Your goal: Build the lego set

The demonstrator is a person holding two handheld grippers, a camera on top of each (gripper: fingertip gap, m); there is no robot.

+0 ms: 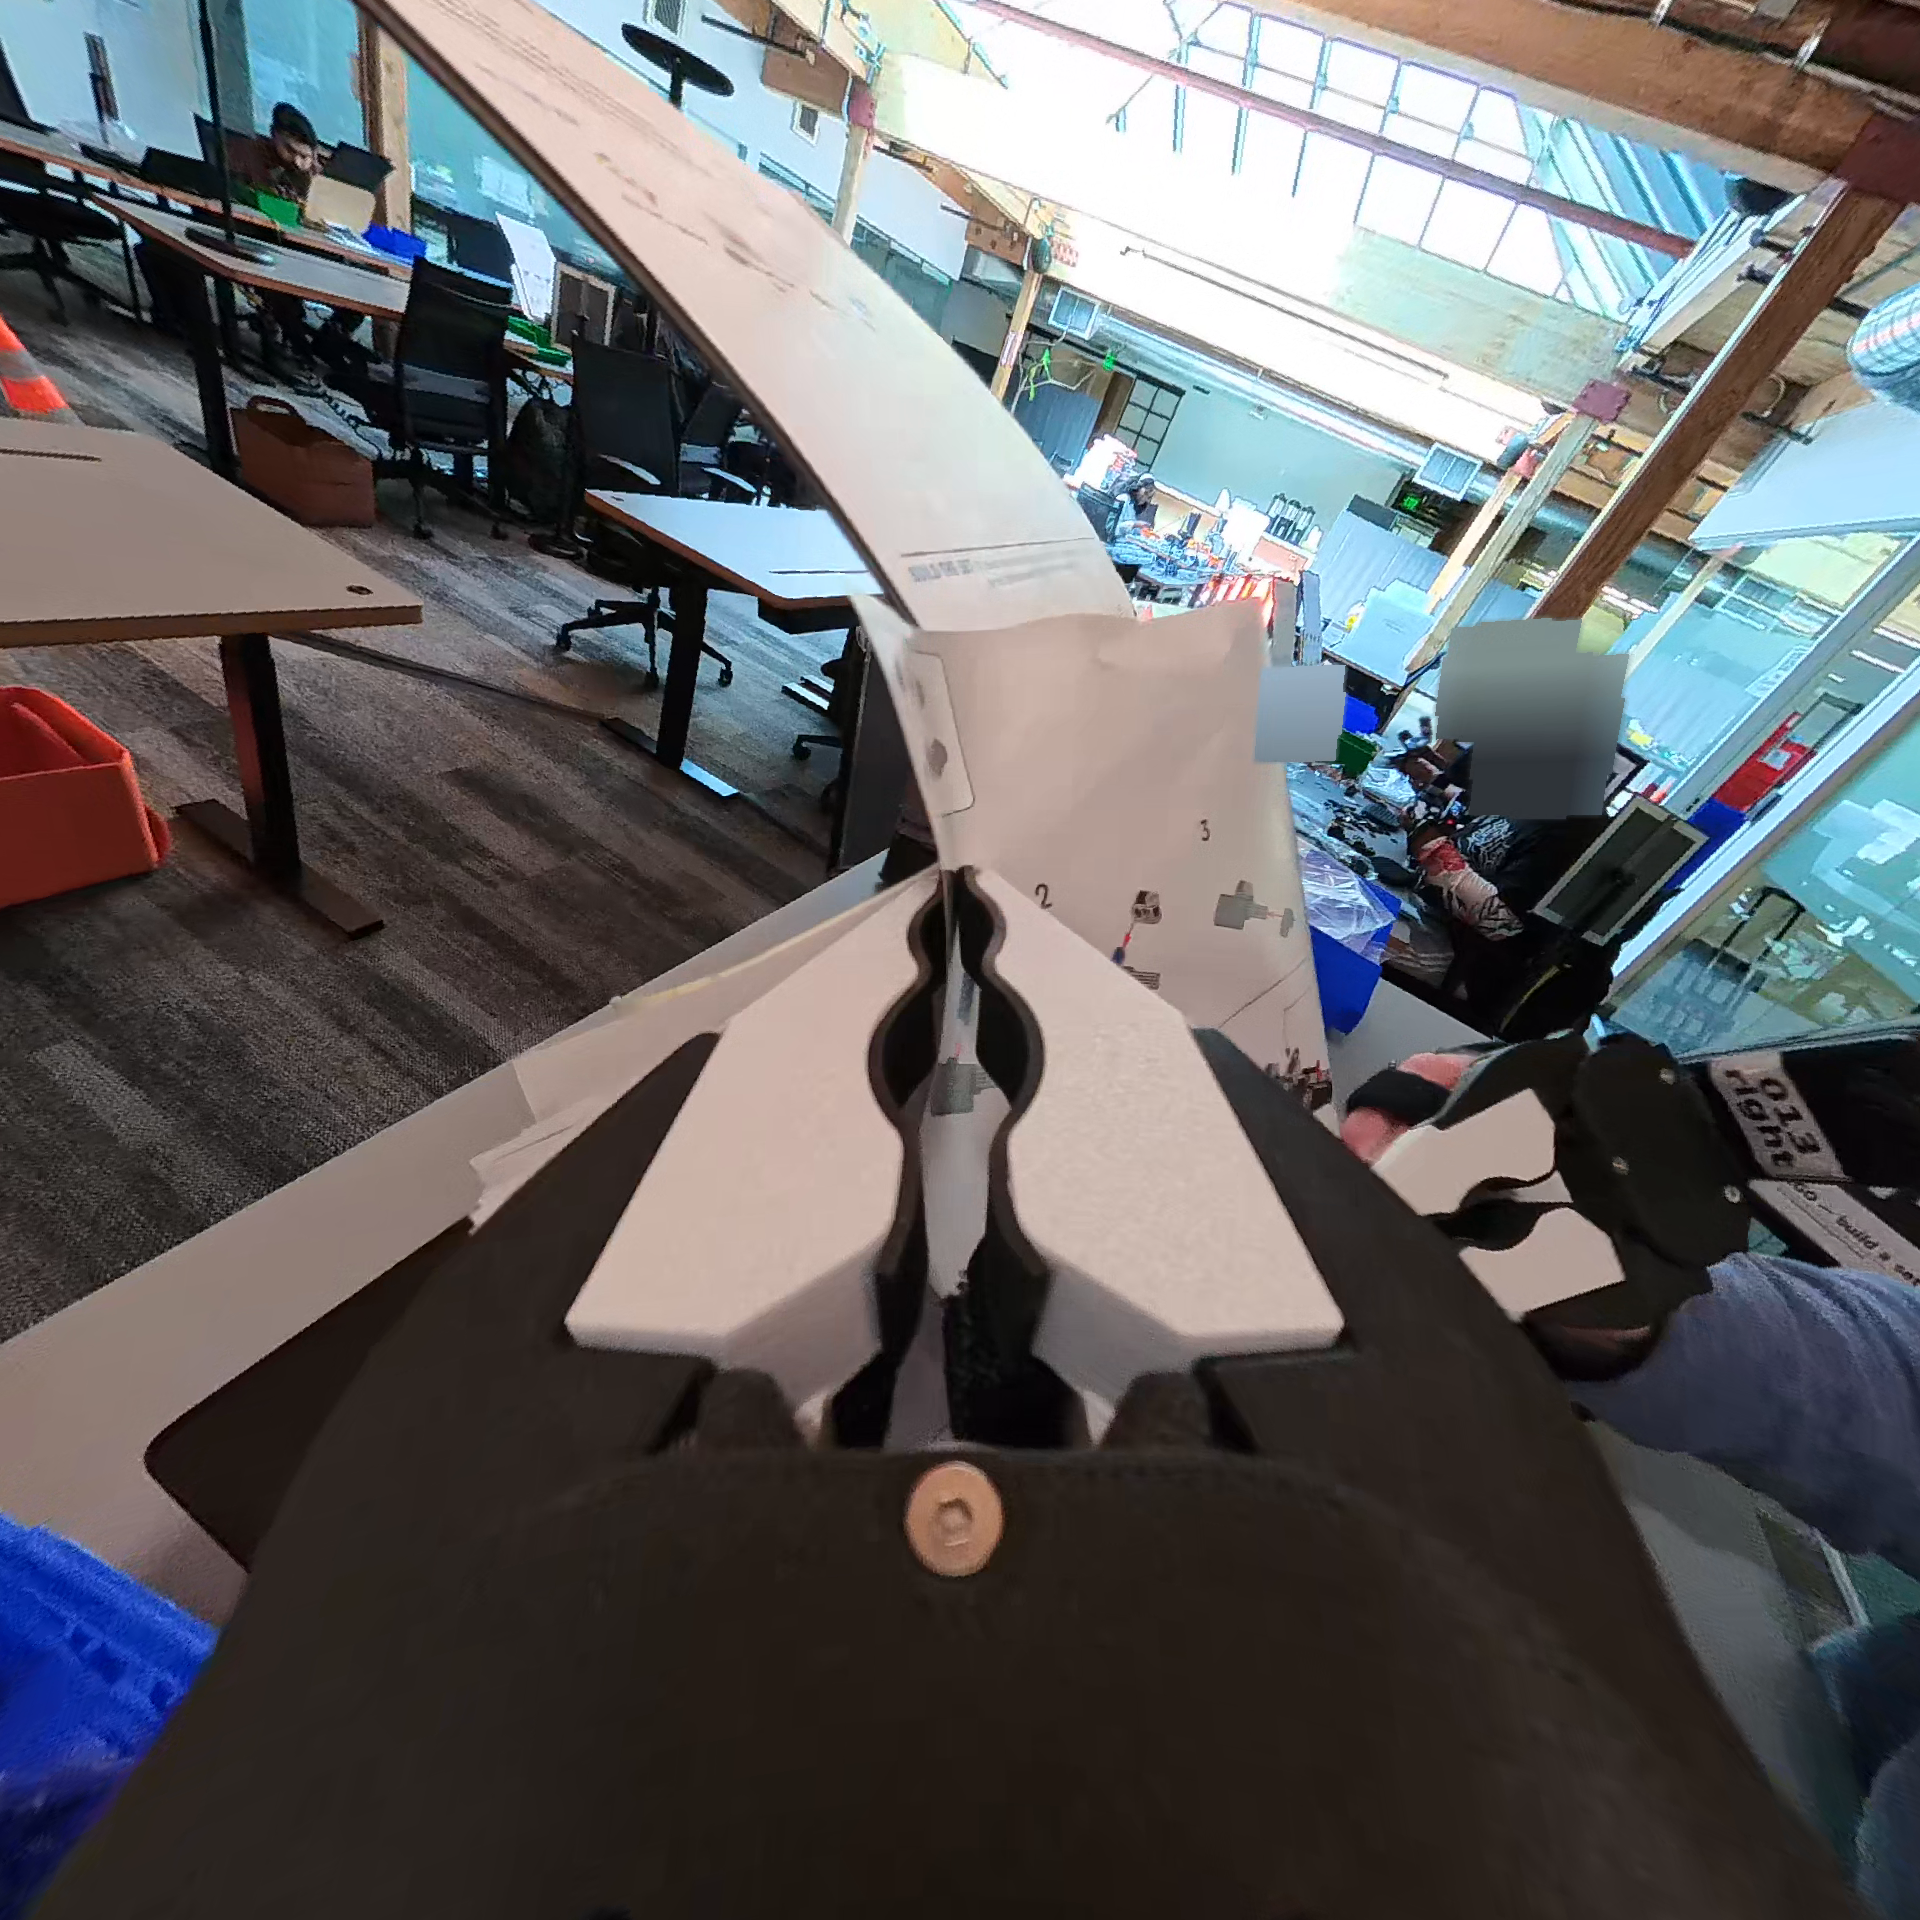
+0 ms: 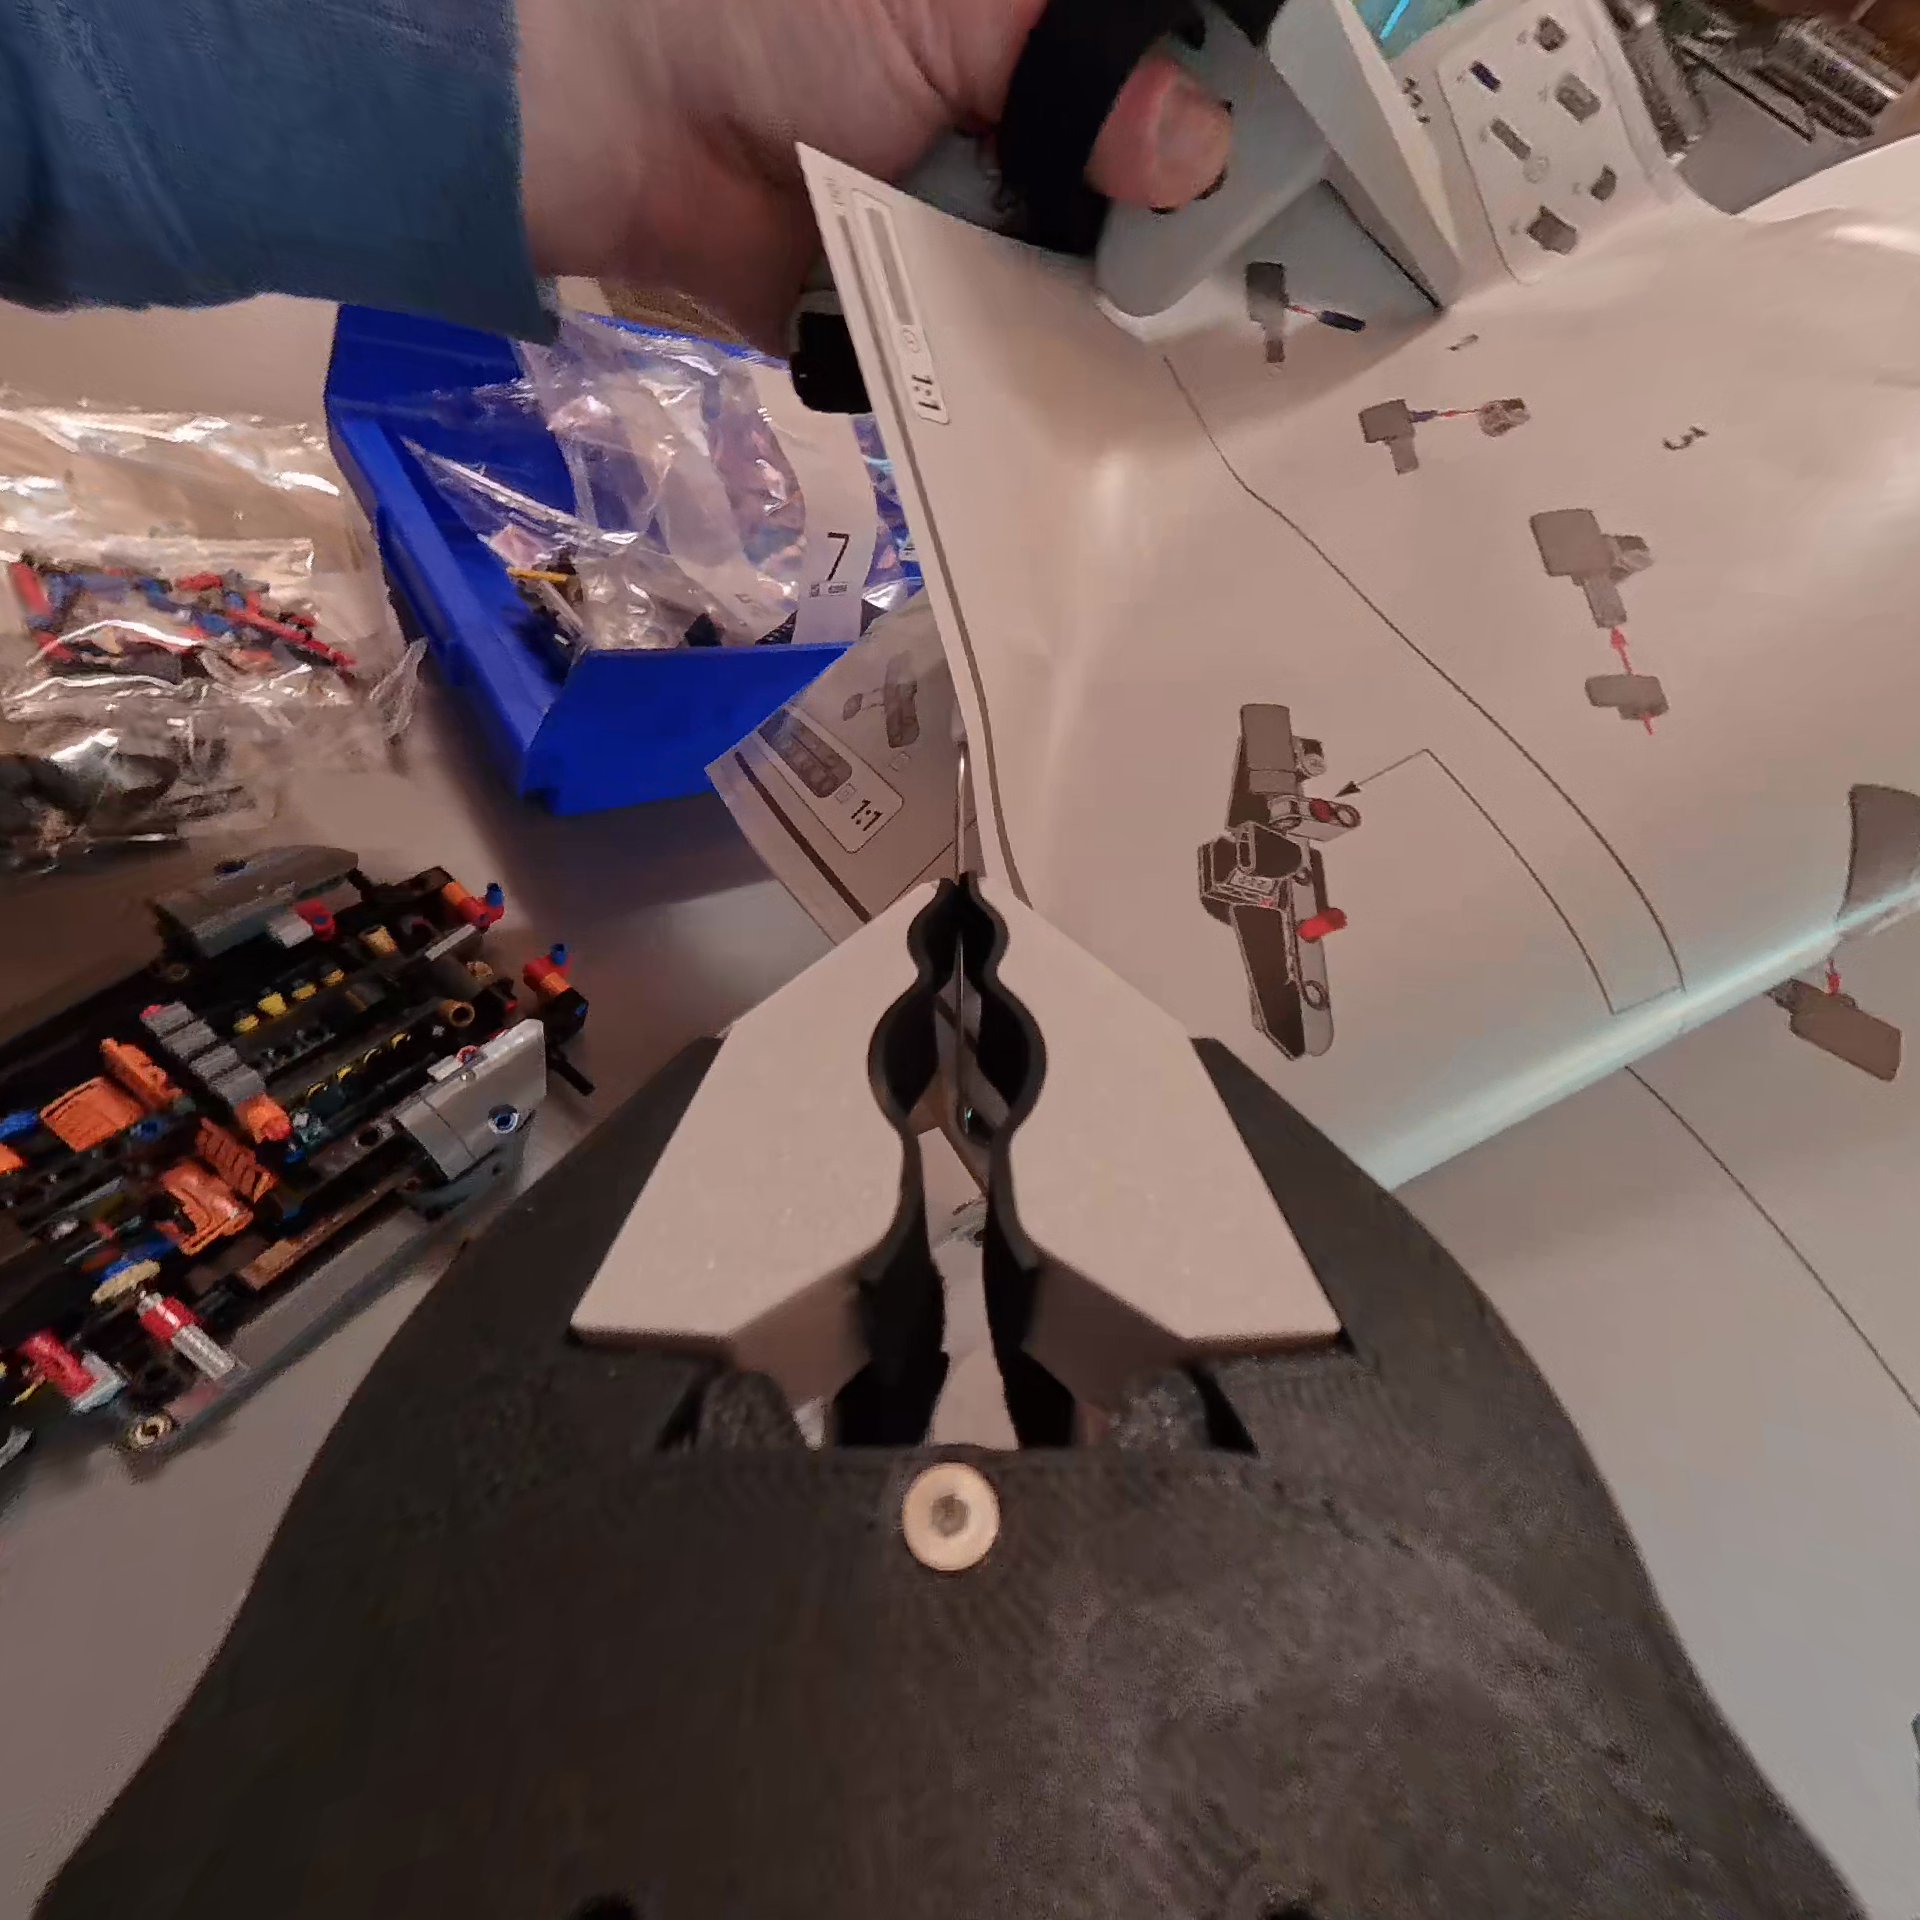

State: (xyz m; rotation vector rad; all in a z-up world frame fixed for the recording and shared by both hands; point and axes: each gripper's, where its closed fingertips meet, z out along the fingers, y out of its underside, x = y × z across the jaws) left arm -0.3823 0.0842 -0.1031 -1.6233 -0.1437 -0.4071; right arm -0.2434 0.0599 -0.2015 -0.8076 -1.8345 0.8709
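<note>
- The left gripper (image 1: 951,878) is clenched on a page of the instruction booklet (image 1: 1101,748); its 2 white fingers (image 1: 790,1132) meet at the tips with the paper's edge pinched between them.
- That page stands up from the tips and curls back overhead in a long arc, lifted clear of the white table (image 1: 125,1382).
- The right gripper (image 2: 961,883) is also clamped on paper: a thin page edge runs straight down between its closed tips, and the big sheet with printed build steps (image 2: 1351,644) fans off to its right.
- In the right wrist view, a bare hand (image 2: 727,135) with a blue sleeve (image 2: 239,145) holds the left gripper's grey handle just above that sheet, a black strap around 1 finger.
- From the left wrist view the right gripper (image 1: 1496,1195) shows low at the right, close beside the booklet, with a blue sleeve under it.
- The half-built lego model (image 2: 239,1101), a black frame studded with orange, red, yellow and grey parts, lies flat on the table to the left of the right gripper, well apart from both claws.
- Behind it sits a blue bin (image 2: 623,717) stuffed with clear parts bags (image 2: 665,457); more bags of loose pieces (image 2: 177,613) lie on the table to its left.
- An orange bin (image 1: 62,790) rests on the carpet beyond the table.
</note>
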